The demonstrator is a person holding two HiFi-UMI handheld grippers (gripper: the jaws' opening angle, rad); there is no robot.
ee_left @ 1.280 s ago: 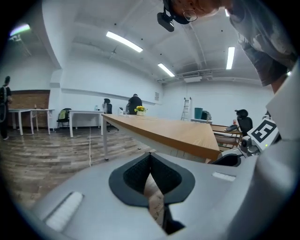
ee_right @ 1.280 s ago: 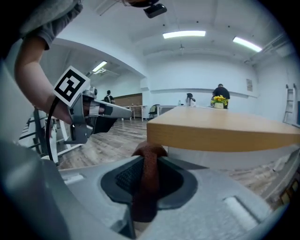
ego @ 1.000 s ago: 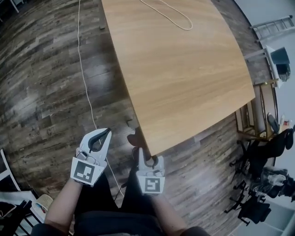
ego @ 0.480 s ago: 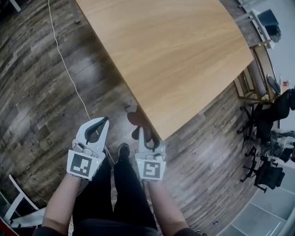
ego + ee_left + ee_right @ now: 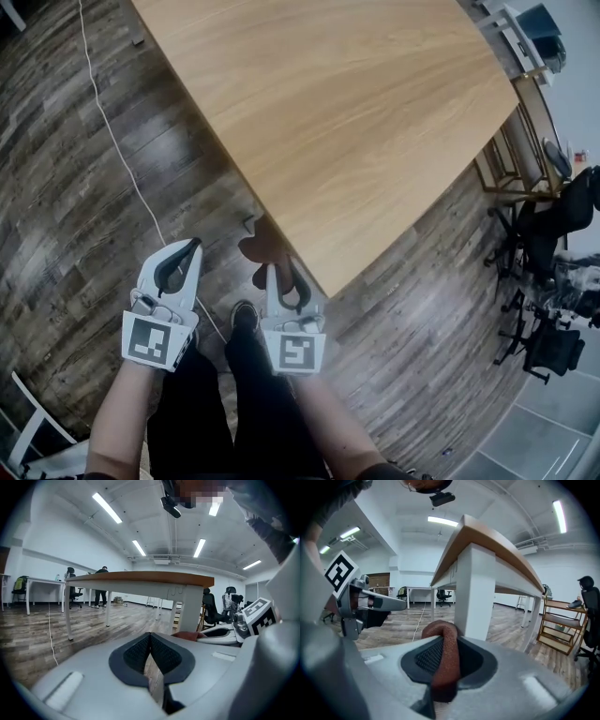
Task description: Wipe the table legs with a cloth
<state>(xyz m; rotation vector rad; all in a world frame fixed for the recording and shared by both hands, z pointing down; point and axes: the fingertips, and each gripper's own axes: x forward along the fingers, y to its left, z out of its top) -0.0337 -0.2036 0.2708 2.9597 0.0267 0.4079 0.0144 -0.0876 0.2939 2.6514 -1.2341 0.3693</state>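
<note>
The wooden table (image 5: 337, 112) has its near corner just ahead of my right gripper (image 5: 279, 269). That gripper is shut on a reddish-brown cloth (image 5: 255, 249), which bulges out past the fingertips close under the corner. In the right gripper view the cloth (image 5: 443, 653) runs between the dark pads, and the white table leg (image 5: 476, 592) stands right behind it. My left gripper (image 5: 187, 247) is held to the left over the floor, shut with nothing in it. In its own view the left gripper (image 5: 150, 637) has its pads meeting, with the same table leg (image 5: 191, 606) to the right.
A white cable (image 5: 122, 159) trails across the wood-plank floor left of the table. A wooden shelf rack (image 5: 511, 159) and black office chairs (image 5: 553, 347) stand at the right. My legs and a shoe (image 5: 246, 317) are below the grippers. A white frame (image 5: 23, 412) sits lower left.
The head view has swung, so the table corner and both grippers sit lower and further left. The right gripper still holds the cloth by the corner; the left stays shut.
</note>
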